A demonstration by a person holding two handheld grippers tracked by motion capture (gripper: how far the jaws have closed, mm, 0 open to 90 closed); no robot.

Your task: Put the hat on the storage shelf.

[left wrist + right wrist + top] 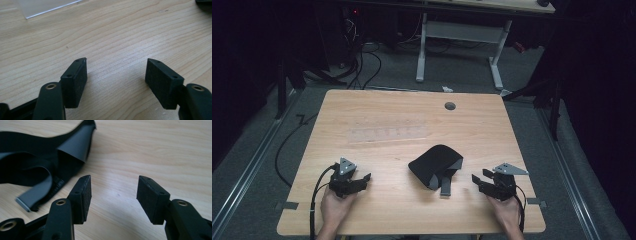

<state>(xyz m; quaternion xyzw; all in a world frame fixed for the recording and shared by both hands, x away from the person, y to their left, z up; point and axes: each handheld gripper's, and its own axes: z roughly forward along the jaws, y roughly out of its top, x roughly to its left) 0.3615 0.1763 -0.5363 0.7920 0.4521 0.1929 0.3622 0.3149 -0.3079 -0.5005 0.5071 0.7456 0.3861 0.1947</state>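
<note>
Both grippers' jaws gape beside black pouch [435,165].

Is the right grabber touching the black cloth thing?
Apart. The high view shows bare table between the right hand-held gripper and the black cloth.

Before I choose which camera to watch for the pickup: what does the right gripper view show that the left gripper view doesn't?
The right gripper view shows the black eye mask lying on the wood, with its grey inner side turned up and a grey strap end near the right tool, whose jaws stand open on nothing. The left gripper view shows a clear plastic sheet lying flat beyond the left tool, also open and empty. Both show bare wooden table between black padded jaws.
</note>
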